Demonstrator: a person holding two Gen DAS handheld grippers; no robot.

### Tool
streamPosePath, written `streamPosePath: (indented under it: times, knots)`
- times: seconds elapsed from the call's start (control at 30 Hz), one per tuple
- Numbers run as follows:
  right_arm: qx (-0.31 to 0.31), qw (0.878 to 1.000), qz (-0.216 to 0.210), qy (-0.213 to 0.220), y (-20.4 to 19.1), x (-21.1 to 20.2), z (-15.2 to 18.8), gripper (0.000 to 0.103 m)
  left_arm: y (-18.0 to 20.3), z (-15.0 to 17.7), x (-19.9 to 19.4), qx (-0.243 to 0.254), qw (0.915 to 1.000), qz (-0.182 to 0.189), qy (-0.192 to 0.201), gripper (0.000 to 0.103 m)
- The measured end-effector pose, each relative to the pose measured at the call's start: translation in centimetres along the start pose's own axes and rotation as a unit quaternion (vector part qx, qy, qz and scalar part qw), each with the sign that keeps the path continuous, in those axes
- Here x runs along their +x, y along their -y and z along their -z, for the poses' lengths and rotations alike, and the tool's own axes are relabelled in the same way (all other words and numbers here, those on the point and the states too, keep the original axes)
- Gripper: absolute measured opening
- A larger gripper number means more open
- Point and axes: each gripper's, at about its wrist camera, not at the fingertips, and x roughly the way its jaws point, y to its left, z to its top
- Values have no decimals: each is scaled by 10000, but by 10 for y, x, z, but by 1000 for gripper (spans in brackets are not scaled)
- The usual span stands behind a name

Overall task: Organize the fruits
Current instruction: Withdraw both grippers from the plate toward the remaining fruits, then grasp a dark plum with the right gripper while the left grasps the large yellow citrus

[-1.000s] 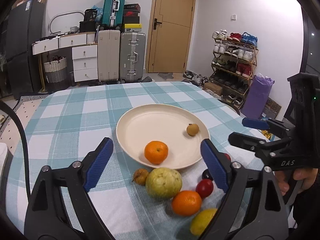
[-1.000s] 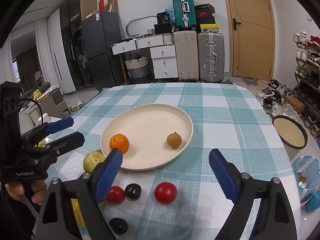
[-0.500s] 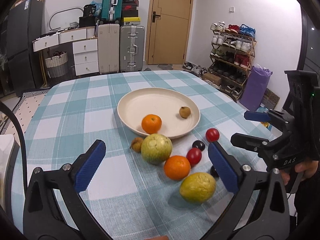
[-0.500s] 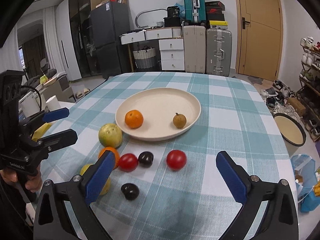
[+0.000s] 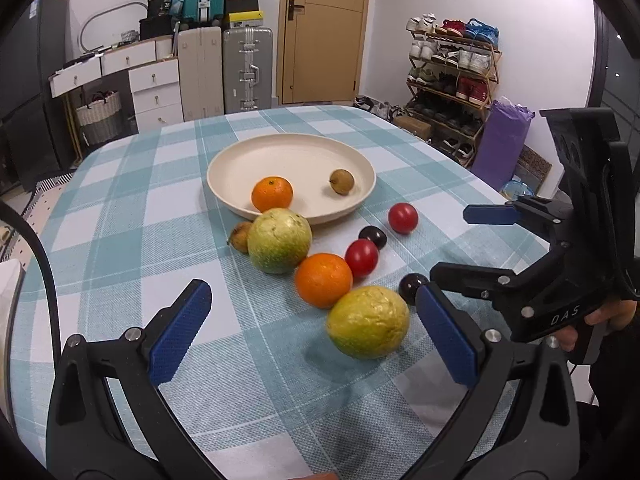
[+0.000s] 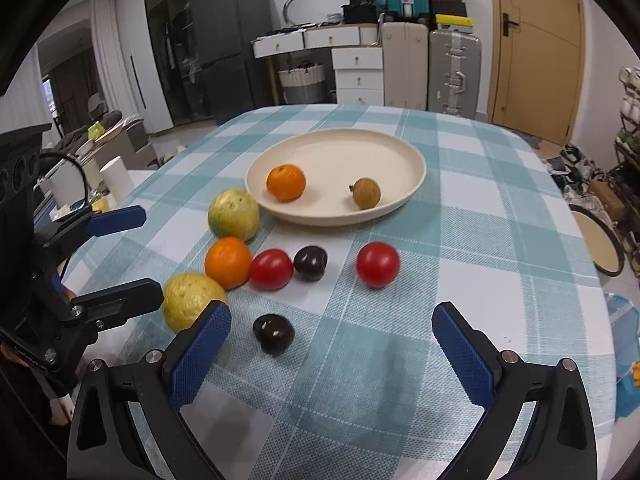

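Your left gripper (image 5: pixel 316 330) had its blue-padded jaws spread wide with nothing clamped; the rough yellow-green guava (image 5: pixel 368 322) lay on the worktop just inside its right pad. Your right gripper (image 6: pixel 330 346) was likewise spread wide and empty, a dark round plum (image 6: pixel 274 334) lying on the cloth between its pads, touching neither. Beyond these sat a loose orange (image 5: pixel 323 279), a red tomato (image 5: pixel 361 257), a second dark plum (image 5: pixel 373 237), another red tomato (image 5: pixel 403 218) and a large pale green guava (image 5: pixel 279 240), all on the teal-checked worktop (image 5: pixel 120 240). Farther out, the round cream plate (image 5: pixel 292 152) carried a small orange (image 5: pixel 272 193) and a small brown fruit (image 5: pixel 341 181), well apart.
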Motion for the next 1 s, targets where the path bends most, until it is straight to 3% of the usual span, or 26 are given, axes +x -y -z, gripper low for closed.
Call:
streamPosePath:
  times: [0.33,0.57,0.73,0.9,1.0]
  knots:
    - [-83,9992,-273,-294,-6,13,8,100,-7,2,11,-115,9997,115,-170,102]
    - [-331,9974,-438,-457,-16,18,12,73,-7,1,12,-132,9997,137,-182,102]
    - [-399,9968,-505,-464,-20,17,13,60,-7,2,13,-98,9997,160,-186,102]
    - [-425,9965,-489,-526,-20,19,13,59,-5,2,14,-77,9996,176,-209,102]
    - [-436,9964,-486,-537,-21,20,13,53,-4,2,15,-44,9995,193,-226,102]
